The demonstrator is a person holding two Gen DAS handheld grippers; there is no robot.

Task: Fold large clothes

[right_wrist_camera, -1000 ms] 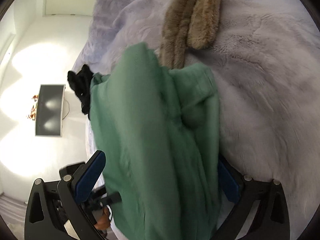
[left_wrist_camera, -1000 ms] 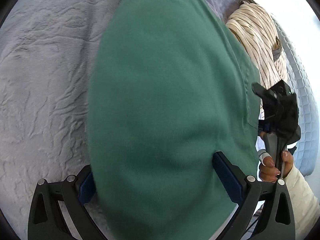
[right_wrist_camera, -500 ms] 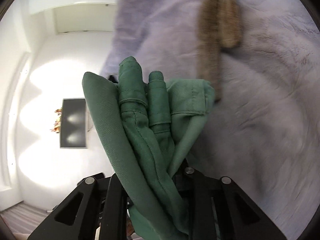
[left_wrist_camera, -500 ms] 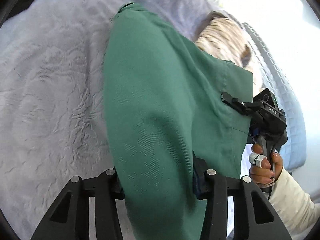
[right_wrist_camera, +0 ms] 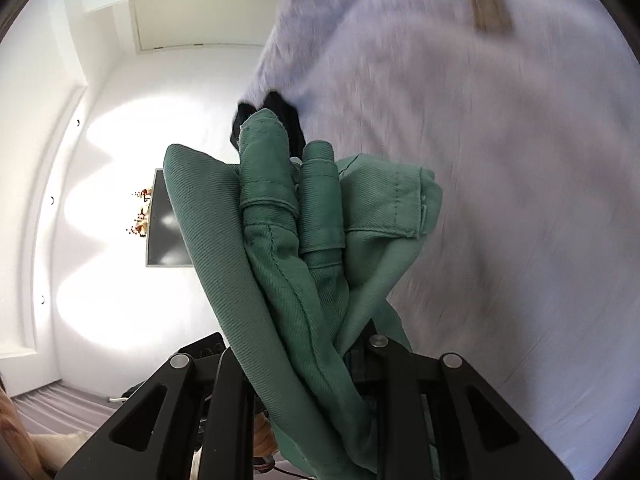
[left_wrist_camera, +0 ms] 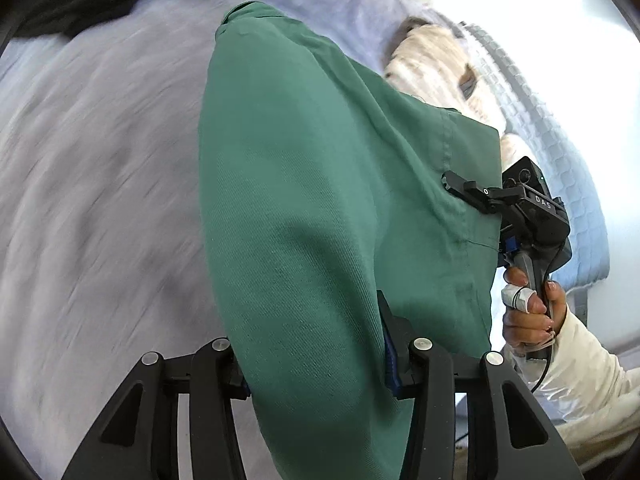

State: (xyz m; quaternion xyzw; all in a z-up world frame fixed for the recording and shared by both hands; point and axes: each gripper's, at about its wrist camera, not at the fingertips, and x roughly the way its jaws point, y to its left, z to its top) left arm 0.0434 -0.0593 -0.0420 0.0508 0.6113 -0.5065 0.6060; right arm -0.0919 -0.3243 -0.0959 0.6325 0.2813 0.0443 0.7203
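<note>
Fingers of both grippers pinch the green garment [left_wrist_camera: 320, 208], held up over the bed.

Left gripper [left_wrist_camera: 316, 364] has its pads pressed into a thick fold of the cloth, and the right gripper [right_wrist_camera: 312, 356] clamps a bunched, seamed edge [right_wrist_camera: 304, 216] (hems and a cuff-like roll stand up out of the jaws). In the left wrist view the garment's long axis runs away from the camera, up toward the far edge of the pale lilac blanket [left_wrist_camera: 100, 168]; its near end hangs between the fingers. Beside it the person's right hand [left_wrist_camera: 528, 312] grips the other tool's handle, whose body carries small white lettering reading roughly "DAS" [left_wrist_camera: 543, 201]. A striped cream cloth [left_wrist_camera: 436, 60] lies beyond.
</note>
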